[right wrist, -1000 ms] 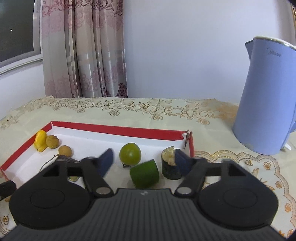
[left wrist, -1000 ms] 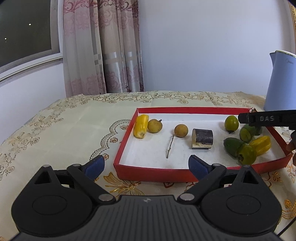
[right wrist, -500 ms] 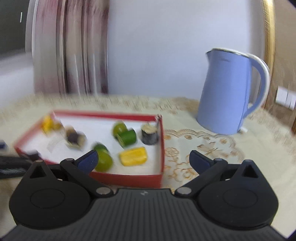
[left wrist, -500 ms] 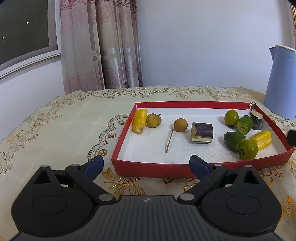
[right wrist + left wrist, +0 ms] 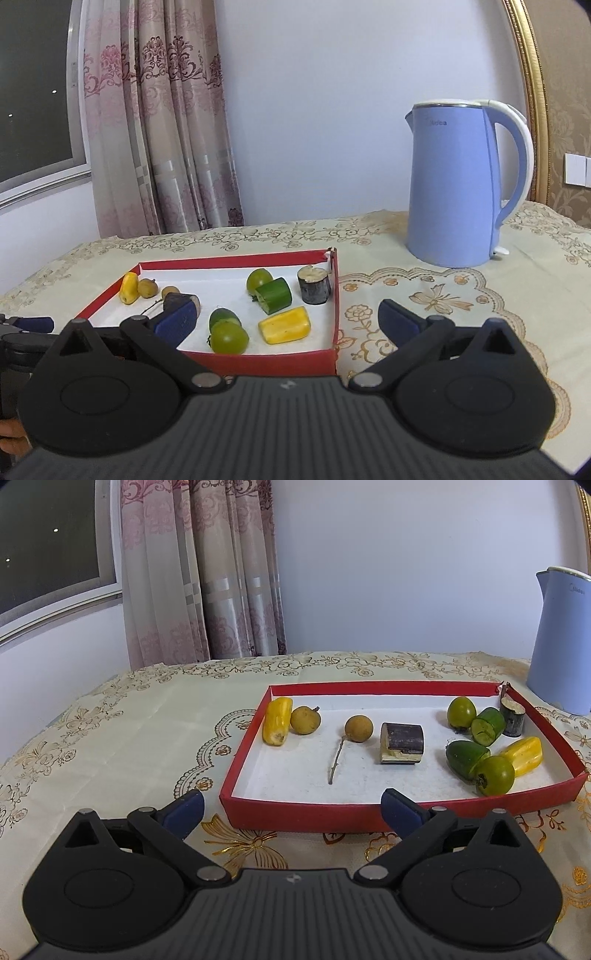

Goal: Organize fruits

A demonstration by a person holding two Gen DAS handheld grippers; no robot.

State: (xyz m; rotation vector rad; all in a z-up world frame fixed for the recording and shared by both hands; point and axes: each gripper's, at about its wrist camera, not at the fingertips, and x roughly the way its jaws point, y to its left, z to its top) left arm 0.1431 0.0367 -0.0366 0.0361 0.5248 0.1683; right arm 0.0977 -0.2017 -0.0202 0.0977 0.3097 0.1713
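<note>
A red tray (image 5: 369,814) with a white floor holds the fruit. At its left lie a yellow piece (image 5: 277,720) and two brown round fruits (image 5: 305,720) with a twig (image 5: 335,760). A dark block (image 5: 402,742) sits mid-tray. At the right are green fruits (image 5: 495,775), a cut green piece (image 5: 487,726), a yellow piece (image 5: 522,751) and a dark stub (image 5: 513,718). My left gripper (image 5: 291,805) hovers before the tray's front wall, its jaws opening with nothing between them. My right gripper (image 5: 287,317) stands open and empty at the tray's (image 5: 258,360) near right corner.
A blue electric kettle (image 5: 454,184) stands on the embroidered tablecloth (image 5: 424,302) behind and right of the tray. Curtains (image 5: 199,590) and a window hang behind the table's far left. The left gripper's finger (image 5: 26,325) shows at the right view's left edge.
My right gripper has pulled back out of the tray toward its near right corner and opened wide, leaving the green fruits and dark stub inside. It no longer shows in the left view.
</note>
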